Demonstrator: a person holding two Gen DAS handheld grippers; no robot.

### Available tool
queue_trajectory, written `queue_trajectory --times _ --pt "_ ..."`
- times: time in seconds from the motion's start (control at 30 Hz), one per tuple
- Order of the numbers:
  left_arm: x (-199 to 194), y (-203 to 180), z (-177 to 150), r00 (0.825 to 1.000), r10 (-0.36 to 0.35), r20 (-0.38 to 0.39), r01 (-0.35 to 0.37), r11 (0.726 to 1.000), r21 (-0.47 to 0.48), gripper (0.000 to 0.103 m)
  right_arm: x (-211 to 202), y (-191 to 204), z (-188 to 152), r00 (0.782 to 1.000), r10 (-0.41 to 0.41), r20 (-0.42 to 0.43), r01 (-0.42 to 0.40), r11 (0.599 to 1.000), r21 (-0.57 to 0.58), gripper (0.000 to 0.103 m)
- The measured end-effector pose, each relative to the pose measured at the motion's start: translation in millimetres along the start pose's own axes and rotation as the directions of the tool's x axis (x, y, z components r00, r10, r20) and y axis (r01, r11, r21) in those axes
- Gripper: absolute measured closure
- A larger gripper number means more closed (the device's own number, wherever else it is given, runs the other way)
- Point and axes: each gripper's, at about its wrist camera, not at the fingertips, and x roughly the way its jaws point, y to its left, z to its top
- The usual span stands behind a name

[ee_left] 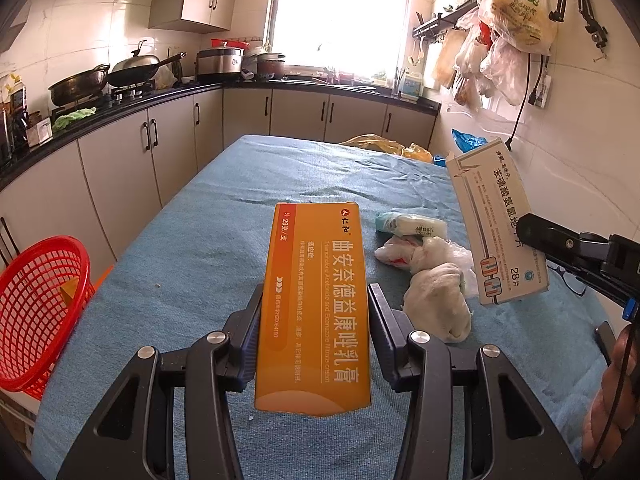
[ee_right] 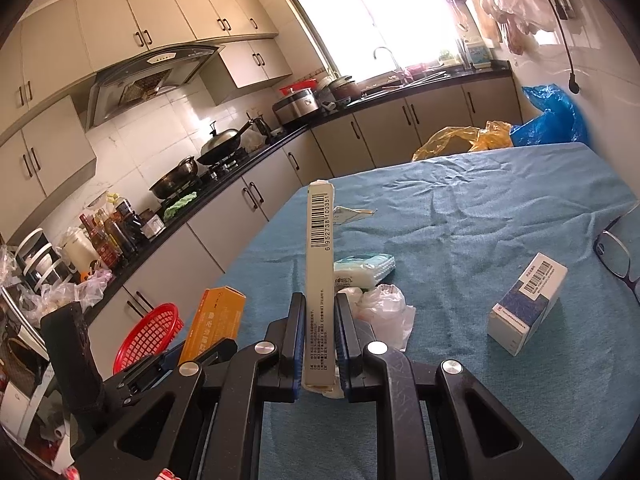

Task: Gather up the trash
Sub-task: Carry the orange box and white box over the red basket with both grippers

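Between the pads: the left gripper clamps a long orange carton by its two long sides; the carton runs toward 12 o'clock, lifted off the surface.
Right gripper: the right gripper is closed tight on a slim white carton held edge-on, barcode edge up, also pointing to 12 o'clock.
Loose trash, left wrist view: at 2 o'clock of the orange carton lie crumpled white tissues, a wadded thin plastic bag and a soft tissue packet, close together.
Small box: in the right wrist view a blue-and-white box lies tilted on its side at 3 o'clock, well apart from the white carton.
Basket: a red plastic mesh basket sits at 9 o'clock, past the surface's edge.
Cloth: blue, towel-like weave, wrinkled toward 12 o'clock.
Far end: crinkled yellow bag and blue bag.
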Motion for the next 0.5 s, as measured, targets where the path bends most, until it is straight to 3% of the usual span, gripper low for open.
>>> queue_trajectory --times 0.27,0.5 --pt "-9.7 1.5 0.0 1.000 0.010 0.009 -0.010 1.000 0.001 0.057 2.2 -2.5 0.6 1.000 0.005 -0.011 -0.005 1.000 0.020 0.088" --pt "-32.5 15.3 2.1 0.999 0.020 0.028 -0.020 1.000 -0.015 0.057 -5.9 18.4 -1.8 0.999 0.049 -0.014 -0.049 0.999 0.011 0.088"
